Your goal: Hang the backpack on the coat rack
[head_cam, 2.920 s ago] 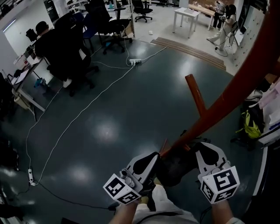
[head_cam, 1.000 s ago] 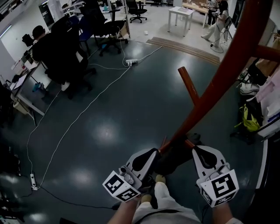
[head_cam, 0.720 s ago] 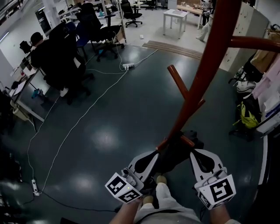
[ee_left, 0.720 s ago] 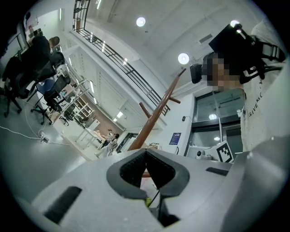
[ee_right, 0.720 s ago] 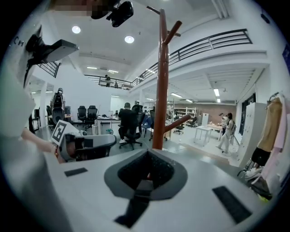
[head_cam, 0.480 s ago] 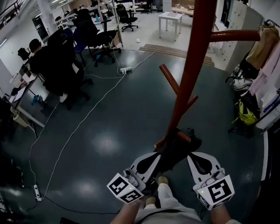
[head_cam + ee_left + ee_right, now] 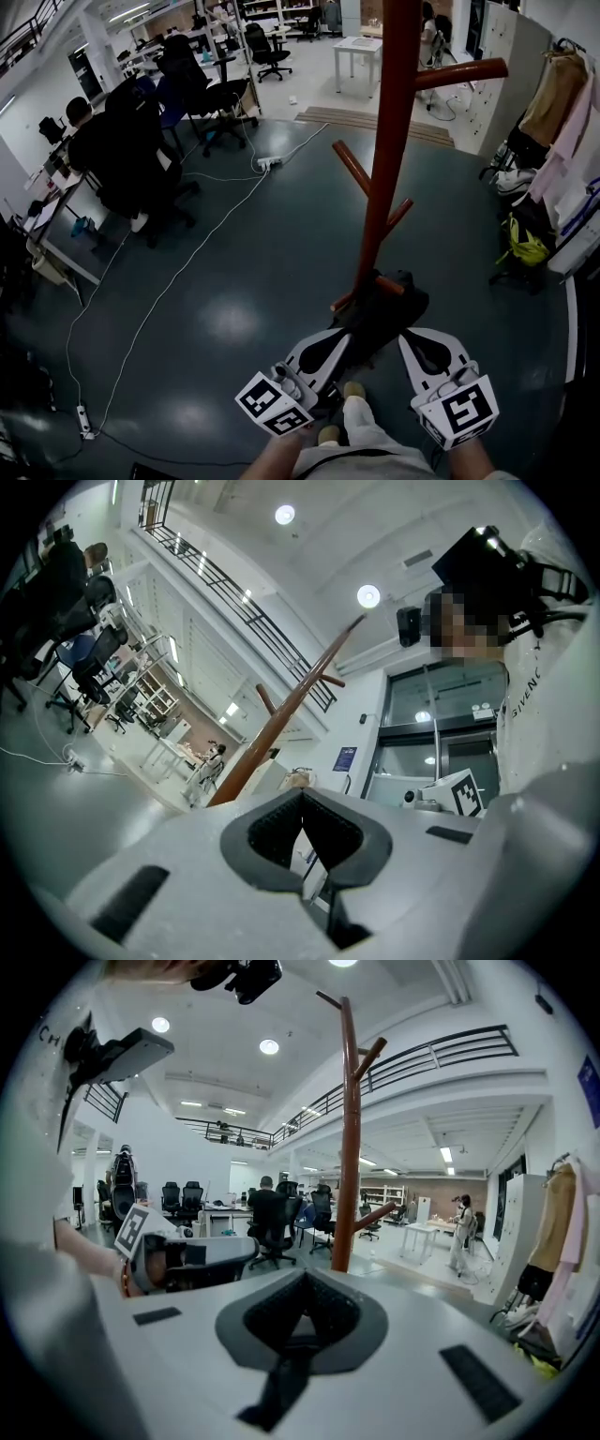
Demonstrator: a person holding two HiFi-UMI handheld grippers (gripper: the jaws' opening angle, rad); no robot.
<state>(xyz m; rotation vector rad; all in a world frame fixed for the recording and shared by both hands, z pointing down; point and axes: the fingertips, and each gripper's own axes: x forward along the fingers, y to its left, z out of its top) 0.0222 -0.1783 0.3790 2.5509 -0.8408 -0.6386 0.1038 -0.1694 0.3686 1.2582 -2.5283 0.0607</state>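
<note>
The red-brown coat rack (image 7: 386,159) stands upright straight ahead, with pegs angling out left and right. A black backpack (image 7: 382,307) hangs low in front of its pole, between my two grippers. My left gripper (image 7: 336,345) is at the bag's left and my right gripper (image 7: 418,343) at its right. In the left gripper view the left gripper (image 7: 302,834) is shut, with a dark strip under the pads and the coat rack (image 7: 281,714) beyond. In the right gripper view the right gripper (image 7: 304,1324) is shut on a black strap that hangs down, with the coat rack (image 7: 349,1138) ahead.
Black office chairs and a seated person (image 7: 112,141) are at the left by desks. A white cable and power strip (image 7: 270,161) cross the dark floor. Clothes (image 7: 561,94) hang at the right above a yellow-green bag (image 7: 523,249). A white table (image 7: 361,49) stands far back.
The head view has tilted up, so the rack pole now stands upright and its upper peg shows. Both grippers and the backpack have stayed together near the pole.
</note>
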